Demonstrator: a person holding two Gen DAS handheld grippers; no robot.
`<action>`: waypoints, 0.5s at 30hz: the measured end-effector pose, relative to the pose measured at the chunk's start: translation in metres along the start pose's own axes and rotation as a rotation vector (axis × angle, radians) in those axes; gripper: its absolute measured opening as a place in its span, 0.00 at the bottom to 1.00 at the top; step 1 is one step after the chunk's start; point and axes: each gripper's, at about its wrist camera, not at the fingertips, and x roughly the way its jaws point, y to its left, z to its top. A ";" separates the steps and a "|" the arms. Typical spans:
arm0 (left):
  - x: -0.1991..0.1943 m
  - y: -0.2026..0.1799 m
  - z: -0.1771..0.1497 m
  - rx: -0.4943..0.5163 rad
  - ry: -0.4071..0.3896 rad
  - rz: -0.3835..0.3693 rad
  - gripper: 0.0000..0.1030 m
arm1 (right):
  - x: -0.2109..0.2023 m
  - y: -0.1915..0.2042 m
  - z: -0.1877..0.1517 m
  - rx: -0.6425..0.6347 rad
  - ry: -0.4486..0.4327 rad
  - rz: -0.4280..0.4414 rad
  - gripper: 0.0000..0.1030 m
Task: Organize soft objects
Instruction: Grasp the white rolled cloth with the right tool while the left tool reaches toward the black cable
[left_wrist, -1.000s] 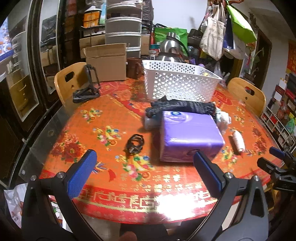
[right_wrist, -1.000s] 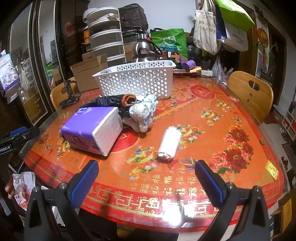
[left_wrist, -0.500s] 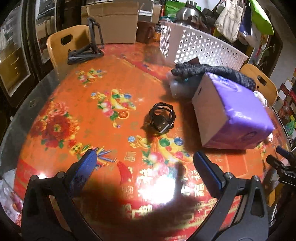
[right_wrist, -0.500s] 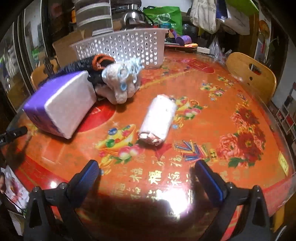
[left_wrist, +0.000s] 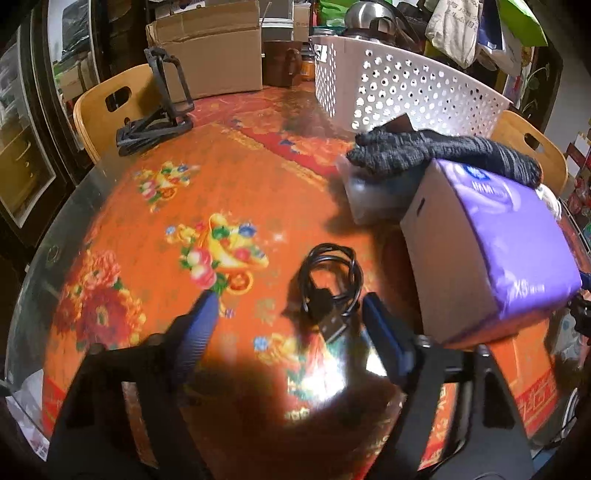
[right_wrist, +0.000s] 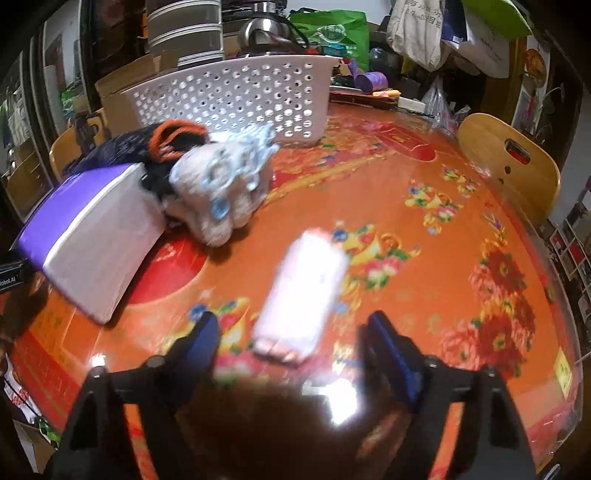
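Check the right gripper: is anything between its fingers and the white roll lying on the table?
Nothing visible. The right gripper is open, and the near end of the white roll lies between its fingertips on bare tablecloth. The curly plush toy sits beyond, apart from the roll.

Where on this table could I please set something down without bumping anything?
Bare cloth lies left of the black cable, toward the folded stand, and right of the white roll, toward the wooden chair. It is crowded in front of the white basket, where the purple pack, dark knit and pale bundle touch.
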 end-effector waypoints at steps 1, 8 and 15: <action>0.000 0.000 0.002 0.004 -0.003 -0.004 0.59 | 0.001 -0.001 0.003 0.000 0.000 0.000 0.69; -0.002 -0.004 0.004 0.021 -0.028 -0.047 0.34 | 0.002 -0.002 0.012 -0.018 -0.015 0.035 0.32; -0.022 -0.006 0.007 0.044 -0.100 -0.047 0.34 | 0.002 -0.010 0.014 0.006 -0.039 0.084 0.31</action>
